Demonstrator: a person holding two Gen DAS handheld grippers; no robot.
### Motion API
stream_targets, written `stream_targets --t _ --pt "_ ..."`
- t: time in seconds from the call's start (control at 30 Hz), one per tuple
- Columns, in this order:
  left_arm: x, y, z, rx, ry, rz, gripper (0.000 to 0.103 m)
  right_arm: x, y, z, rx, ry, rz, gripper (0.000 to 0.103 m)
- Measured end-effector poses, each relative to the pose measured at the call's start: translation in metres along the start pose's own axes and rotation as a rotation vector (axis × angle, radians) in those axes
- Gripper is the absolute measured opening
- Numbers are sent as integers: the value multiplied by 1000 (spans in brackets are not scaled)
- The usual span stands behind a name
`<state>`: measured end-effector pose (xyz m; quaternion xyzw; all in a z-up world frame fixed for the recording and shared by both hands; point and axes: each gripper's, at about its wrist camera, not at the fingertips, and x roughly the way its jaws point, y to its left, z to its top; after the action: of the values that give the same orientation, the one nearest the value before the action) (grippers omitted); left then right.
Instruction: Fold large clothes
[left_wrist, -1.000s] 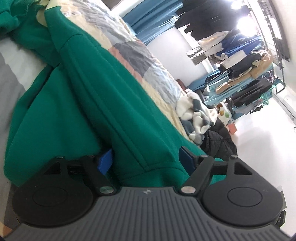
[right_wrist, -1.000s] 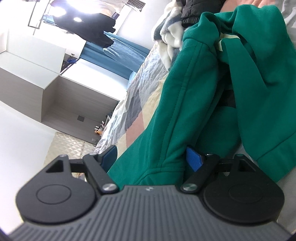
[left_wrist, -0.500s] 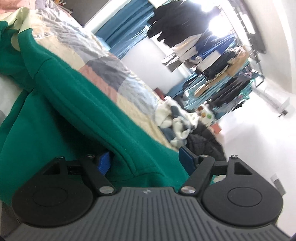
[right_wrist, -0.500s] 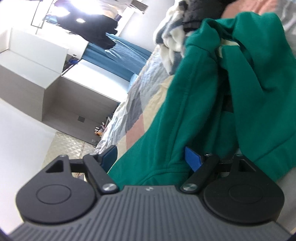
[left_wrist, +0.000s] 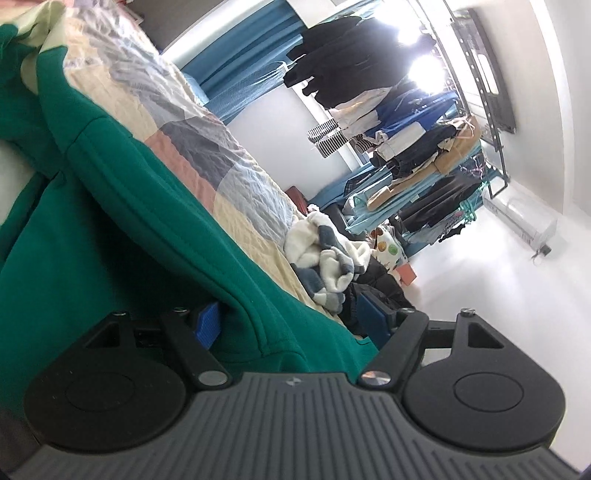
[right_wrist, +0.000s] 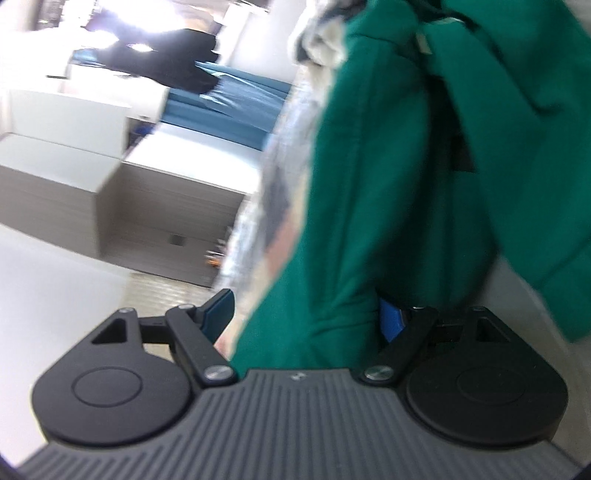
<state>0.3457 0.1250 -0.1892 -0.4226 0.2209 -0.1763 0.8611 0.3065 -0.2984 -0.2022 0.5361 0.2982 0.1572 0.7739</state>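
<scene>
A large green sweatshirt (left_wrist: 122, 206) lies across a patchwork bedspread (left_wrist: 207, 147). In the left wrist view its thick hem runs between the blue pads of my left gripper (left_wrist: 290, 323), whose jaws stand wide apart around the cloth. In the blurred right wrist view the same sweatshirt (right_wrist: 388, 192) hangs between the blue pads of my right gripper (right_wrist: 308, 314), jaws also wide apart. A loose sleeve (right_wrist: 517, 129) drapes at the right.
A heap of white and grey clothes (left_wrist: 325, 258) and dark garments (left_wrist: 376, 291) lies at the bed's far end. A rack of hanging clothes (left_wrist: 406, 147) stands beyond. A grey cabinet (right_wrist: 110, 203) and blue curtains (right_wrist: 229, 107) show in the right wrist view.
Both grippers have swung with the sweatshirt still between their pads. The right wrist view has tilted fast and blurred. The left view now takes in more of the room.
</scene>
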Motion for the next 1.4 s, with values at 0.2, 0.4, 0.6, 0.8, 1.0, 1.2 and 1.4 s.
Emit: stream_targets --t 0.2,0.4,0.6,0.8,1.0,1.2,1.4 --pt "-9 30 -9 -196 -25 -18 80 -3 8 3 8 -3 187 83" --pt "-20 47 -21 -347 -33 -2 80 -6 11 3 17 -13 253 83" --pt "-5 54 -25 -394 -6 12 80 -10 11 3 17 -13 240 83" --pt "22 69 -22 -467 37 55 76 -6 14 2 -24 -1 121 82" --pt "47 62 -16 -355 98 195 46 3 13 -2 -92 5 -48 82" --pt "50 75 -10 -445 74 102 51 22 19 2 -153 -13 -95 59" --pt "42 74 -12 -487 65 34 81 38 22 5 -237 -8 -154 18"
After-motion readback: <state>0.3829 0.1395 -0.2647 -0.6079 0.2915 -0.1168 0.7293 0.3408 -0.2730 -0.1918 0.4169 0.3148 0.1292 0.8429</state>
